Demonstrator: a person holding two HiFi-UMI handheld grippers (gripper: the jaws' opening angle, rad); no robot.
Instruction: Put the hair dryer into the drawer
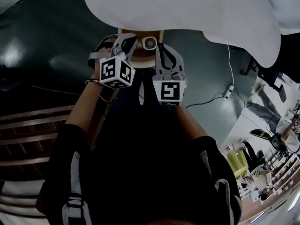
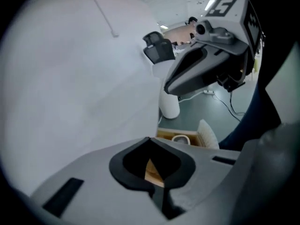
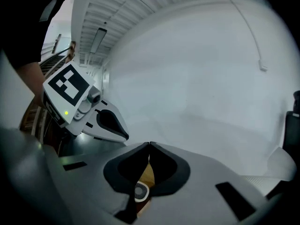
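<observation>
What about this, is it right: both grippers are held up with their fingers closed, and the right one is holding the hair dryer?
Only the holding part is wrong. The right gripper has its fingers closed on nothing. The right gripper view shows the hair dryer below them, lying in the wooden drawer.

You are in an open-plan lab or office hall: a broad white tabletop (image 1: 187, 8) over a dark, smooth floor (image 1: 47, 36), a white cable (image 1: 230, 64) trailing across it, crowded desks with a yellow-green chair (image 1: 236, 162) beyond, and a strip light (image 3: 98, 39) on the slatted ceiling.
</observation>
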